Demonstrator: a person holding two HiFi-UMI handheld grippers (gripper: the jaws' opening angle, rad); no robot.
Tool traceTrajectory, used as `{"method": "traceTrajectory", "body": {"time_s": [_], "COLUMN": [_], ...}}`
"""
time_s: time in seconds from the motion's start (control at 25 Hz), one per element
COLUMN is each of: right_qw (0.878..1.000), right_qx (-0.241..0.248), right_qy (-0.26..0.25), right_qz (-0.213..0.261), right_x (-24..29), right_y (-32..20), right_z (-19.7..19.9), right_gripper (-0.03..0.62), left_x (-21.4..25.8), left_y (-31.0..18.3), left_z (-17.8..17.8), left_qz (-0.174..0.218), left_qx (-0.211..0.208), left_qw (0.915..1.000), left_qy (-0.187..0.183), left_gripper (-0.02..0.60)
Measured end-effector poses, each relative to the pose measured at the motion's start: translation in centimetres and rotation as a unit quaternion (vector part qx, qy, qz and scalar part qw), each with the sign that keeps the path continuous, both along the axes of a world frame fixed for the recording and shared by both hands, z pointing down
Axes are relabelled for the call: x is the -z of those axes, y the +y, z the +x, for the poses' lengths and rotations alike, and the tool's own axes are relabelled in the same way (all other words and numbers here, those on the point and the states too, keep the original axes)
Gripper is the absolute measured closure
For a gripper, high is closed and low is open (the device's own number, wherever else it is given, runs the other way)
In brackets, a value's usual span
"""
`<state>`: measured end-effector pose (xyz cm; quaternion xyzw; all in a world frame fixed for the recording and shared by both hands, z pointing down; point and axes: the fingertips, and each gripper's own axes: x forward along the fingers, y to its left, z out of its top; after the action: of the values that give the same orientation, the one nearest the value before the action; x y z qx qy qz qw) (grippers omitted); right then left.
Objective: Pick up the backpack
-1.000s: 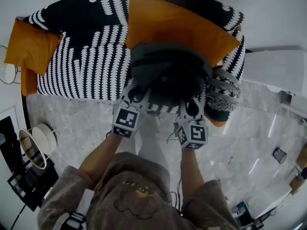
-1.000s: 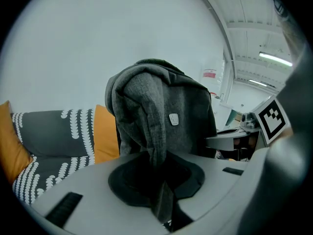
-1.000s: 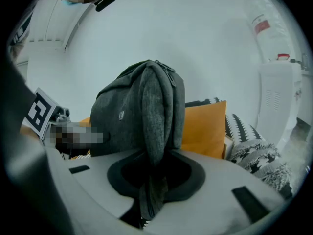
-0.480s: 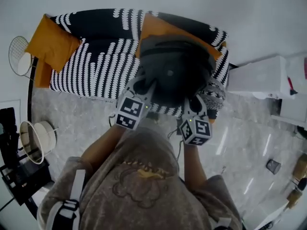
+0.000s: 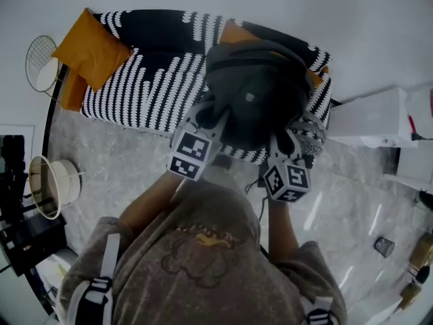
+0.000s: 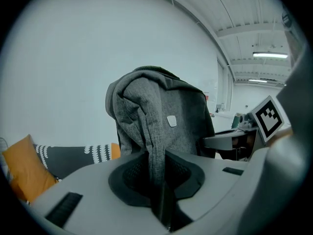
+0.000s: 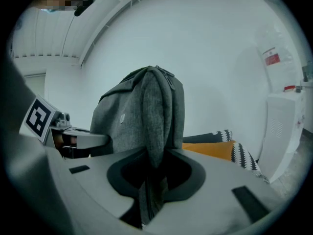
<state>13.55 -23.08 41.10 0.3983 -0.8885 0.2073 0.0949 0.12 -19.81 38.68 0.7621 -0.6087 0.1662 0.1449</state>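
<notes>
A dark grey backpack (image 5: 254, 97) hangs in the air above the black-and-white patterned sofa (image 5: 145, 80), held up by both grippers. My left gripper (image 5: 211, 116) is shut on a shoulder strap (image 6: 155, 155) at the pack's left side. My right gripper (image 5: 283, 139) is shut on the other strap (image 7: 154, 151) at its right side. In the left gripper view the backpack (image 6: 161, 116) rises upright in front of the jaws, with a small light badge on it. In the right gripper view the backpack (image 7: 139, 114) stands the same way, seen from its side.
Orange cushions (image 5: 91, 46) lie at the sofa's left end and behind the pack (image 5: 237, 34). A patterned cushion (image 5: 312, 131) sits at the sofa's right end. A white cabinet (image 5: 379, 117) stands right of the sofa. A round stool and lamp (image 5: 47, 185) stand at left on the marble floor.
Both grippers have risen with the backpack, lifting it off the sofa seat. The pack now hangs higher and nearer the head camera, covering more of the orange cushion behind it.
</notes>
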Motion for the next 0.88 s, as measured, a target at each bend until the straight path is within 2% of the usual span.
{"method": "traceTrajectory", "body": {"time_s": [0.48, 0.88], "right_qw": [1.0, 1.0], "right_qx": [0.01, 0.005], "right_qy": [-0.008, -0.007], "right_qz": [0.027, 0.025], "right_x": [2.6, 3.8], "right_y": [14.0, 25.6], "right_z": [-1.3, 1.5], "right_gripper": [0.526, 0.526], "left_x": [2.5, 3.5], "left_y": [14.5, 25.9], "left_z": [-1.1, 1.8], "left_qz": [0.028, 0.027], "left_qx": [-0.006, -0.013], "left_qw": [0.9996, 0.9996], "left_qy": [-0.007, -0.002], "left_gripper": [0.528, 0.529]}}
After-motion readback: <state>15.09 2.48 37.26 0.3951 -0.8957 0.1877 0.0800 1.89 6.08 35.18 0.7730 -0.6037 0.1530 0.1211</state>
